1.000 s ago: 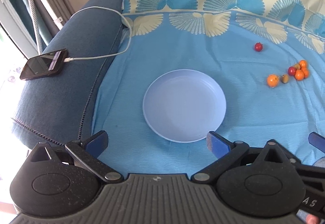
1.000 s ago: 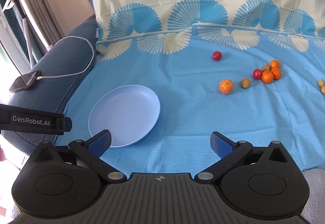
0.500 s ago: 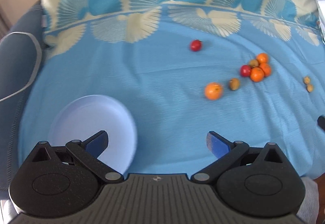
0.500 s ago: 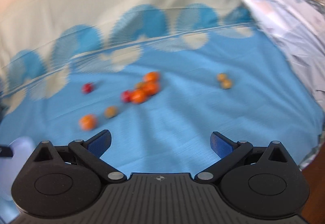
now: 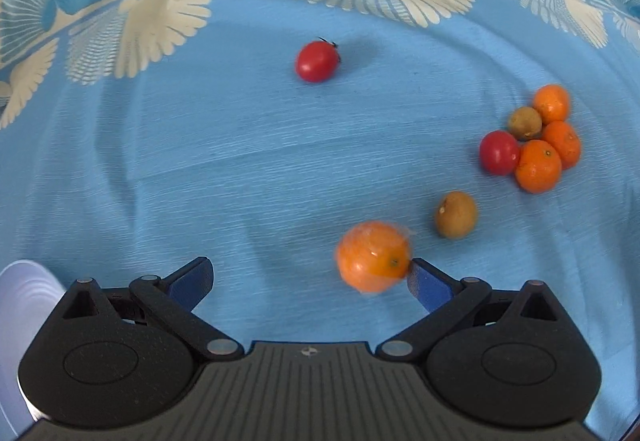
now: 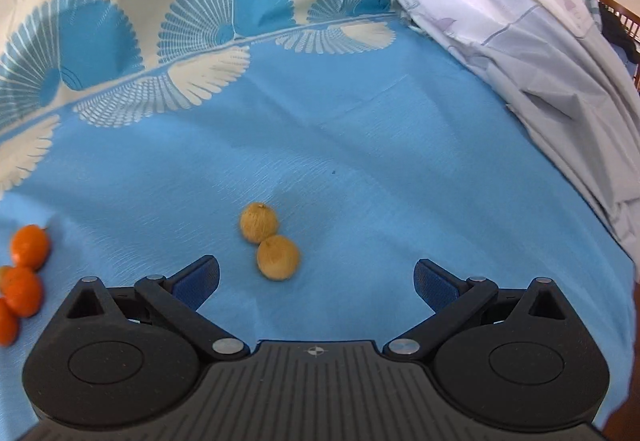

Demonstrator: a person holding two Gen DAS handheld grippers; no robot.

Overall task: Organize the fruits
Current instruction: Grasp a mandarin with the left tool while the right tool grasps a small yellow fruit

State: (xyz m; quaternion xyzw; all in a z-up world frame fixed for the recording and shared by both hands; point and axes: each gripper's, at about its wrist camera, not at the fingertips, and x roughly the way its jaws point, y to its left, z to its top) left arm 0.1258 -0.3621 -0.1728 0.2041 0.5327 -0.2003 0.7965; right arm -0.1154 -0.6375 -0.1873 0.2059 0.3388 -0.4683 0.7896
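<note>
Both grippers, left gripper [image 5: 310,275] and right gripper [image 6: 316,277], gape wide; no legible writing shows.

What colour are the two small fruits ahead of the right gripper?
Tan-brown; the two small fruits show best in the right wrist view.

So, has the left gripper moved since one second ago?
Yes. The left gripper went right and forward: the plate, centred before, now sits at the left edge, and the orange is between its fingers.

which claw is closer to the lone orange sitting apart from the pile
Left. The left claw is open with the lone orange just ahead, against its right fingertip. The right claw faces two tan fruits elsewhere; that orange is outside its view.
</note>
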